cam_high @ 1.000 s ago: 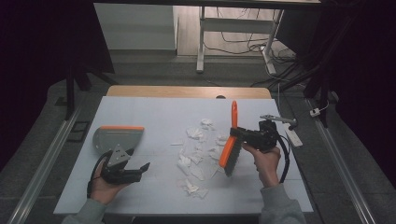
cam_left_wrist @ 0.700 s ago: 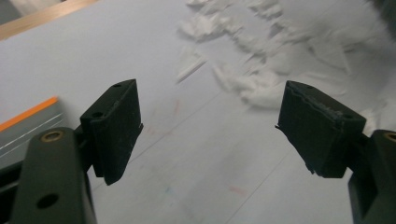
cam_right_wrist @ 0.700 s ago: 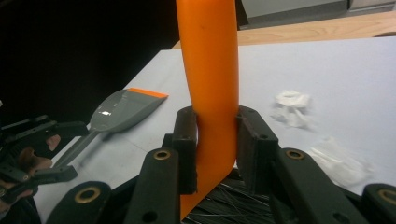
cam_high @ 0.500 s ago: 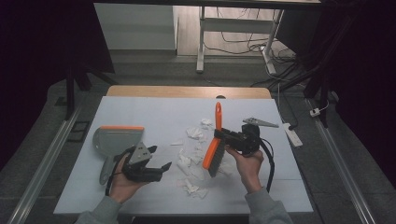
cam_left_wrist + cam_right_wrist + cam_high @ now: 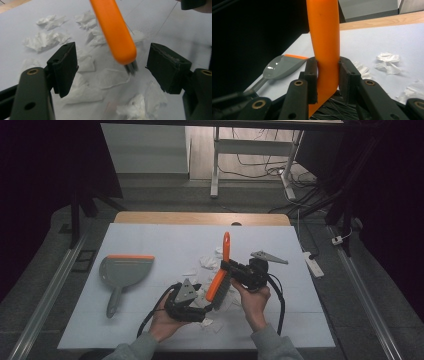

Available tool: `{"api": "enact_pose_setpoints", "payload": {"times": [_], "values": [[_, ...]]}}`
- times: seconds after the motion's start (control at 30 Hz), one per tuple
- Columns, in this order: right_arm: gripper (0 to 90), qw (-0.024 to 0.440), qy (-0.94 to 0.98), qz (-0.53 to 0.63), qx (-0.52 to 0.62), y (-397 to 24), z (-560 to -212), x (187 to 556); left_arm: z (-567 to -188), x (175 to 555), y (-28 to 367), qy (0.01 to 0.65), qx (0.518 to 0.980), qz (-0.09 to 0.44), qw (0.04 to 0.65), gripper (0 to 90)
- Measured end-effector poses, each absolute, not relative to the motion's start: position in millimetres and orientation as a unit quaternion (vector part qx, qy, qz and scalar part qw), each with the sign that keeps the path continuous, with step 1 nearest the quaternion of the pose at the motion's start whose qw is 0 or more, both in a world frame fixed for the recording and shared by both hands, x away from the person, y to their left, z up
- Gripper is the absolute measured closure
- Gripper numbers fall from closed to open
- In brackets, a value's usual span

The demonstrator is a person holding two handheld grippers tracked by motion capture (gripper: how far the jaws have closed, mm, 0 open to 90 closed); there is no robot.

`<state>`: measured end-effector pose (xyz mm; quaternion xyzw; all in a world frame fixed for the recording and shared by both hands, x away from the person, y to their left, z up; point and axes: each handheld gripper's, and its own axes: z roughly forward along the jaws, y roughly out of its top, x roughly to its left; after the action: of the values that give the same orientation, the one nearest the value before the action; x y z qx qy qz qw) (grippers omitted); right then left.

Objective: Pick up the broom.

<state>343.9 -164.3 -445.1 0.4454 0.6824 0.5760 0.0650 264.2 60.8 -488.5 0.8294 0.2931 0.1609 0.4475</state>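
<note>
while my right gripper [image 5: 231, 269] pinches the orange-handled brush [image 5: 221, 276] and the left gripper [image 5: 200, 312], just narrowing, stays spread, crumpled white paper scraps [image 5: 207, 262] litter the white tabletop [image 5: 165, 240] beside the grey plastic dustpan [image 5: 122, 271] in the dark room.

High view: dim overall, surroundings nearly black at both sides and the upper corners. The white worktop [image 5: 150, 245] takes the most light, evenly, from above; shadows on it are faint and soft. Floor beyond the worktop moderately lit. Image soft and low in detail.

Left gripper view: bright, flat light on the worktop. The orange brush [image 5: 113, 30] is smeared by motion blur, edges indistinct. Paper scraps [image 5: 43, 41] farther off are soft; nearest black pads fairly sharp.

Right gripper view: left part black, unlit. Small glare patches on the grey dustpan [image 5: 280, 66]. Brush handle close to the lens, slightly soft; straight lines bow toward the frame edges.
</note>
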Motion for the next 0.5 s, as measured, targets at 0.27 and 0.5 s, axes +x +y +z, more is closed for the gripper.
{"api": "enact_pose_setpoints", "payload": {"times": [0.27,0.5], "values": [[70.2,0.053,0.656,0.600,0.455,-160,-447,337,-498,273,53,0.322,0.809,0.167,0.462,39.8],[70.2,0.054,0.644,0.611,0.457,-155,-448,330,-501,279,55,0.337,0.794,0.147,0.484,66.2]]}}
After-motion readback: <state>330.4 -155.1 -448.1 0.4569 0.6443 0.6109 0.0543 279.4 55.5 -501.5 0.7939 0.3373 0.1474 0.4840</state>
